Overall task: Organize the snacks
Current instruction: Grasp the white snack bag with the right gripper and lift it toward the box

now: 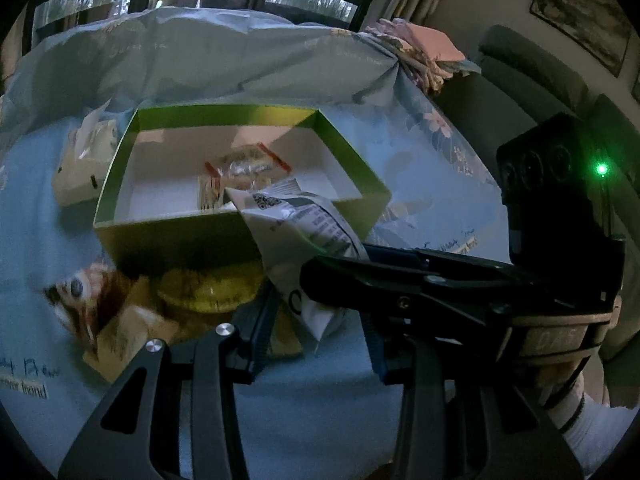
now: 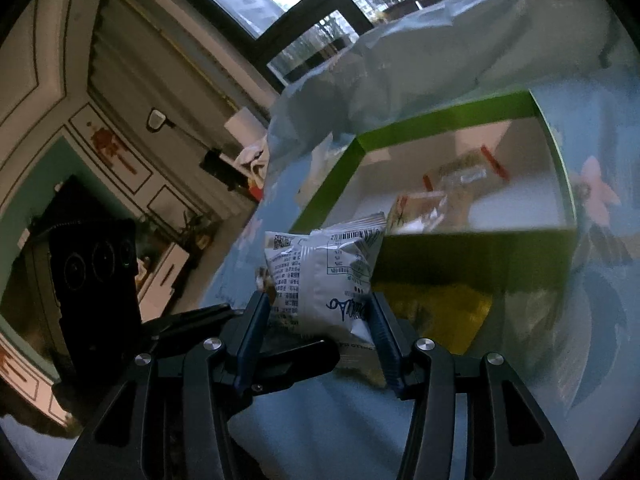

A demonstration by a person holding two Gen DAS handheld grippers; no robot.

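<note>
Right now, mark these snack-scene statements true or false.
1. The right gripper grips a white printed snack packet. True.
2. The green cardboard box holds nothing. False: clear red-trimmed packets lie inside.
3. The left gripper holds a snack. False: it holds nothing.
4. A yellow packet lies outside the box, against its near wall. True.
5. The white packet is fully inside the box. False: it hangs over the near wall.

Glossy crinkled foil snack packet (image 2: 320, 280), matt green cardboard box (image 1: 168, 236), soft cloth cover (image 1: 208, 52).
</note>
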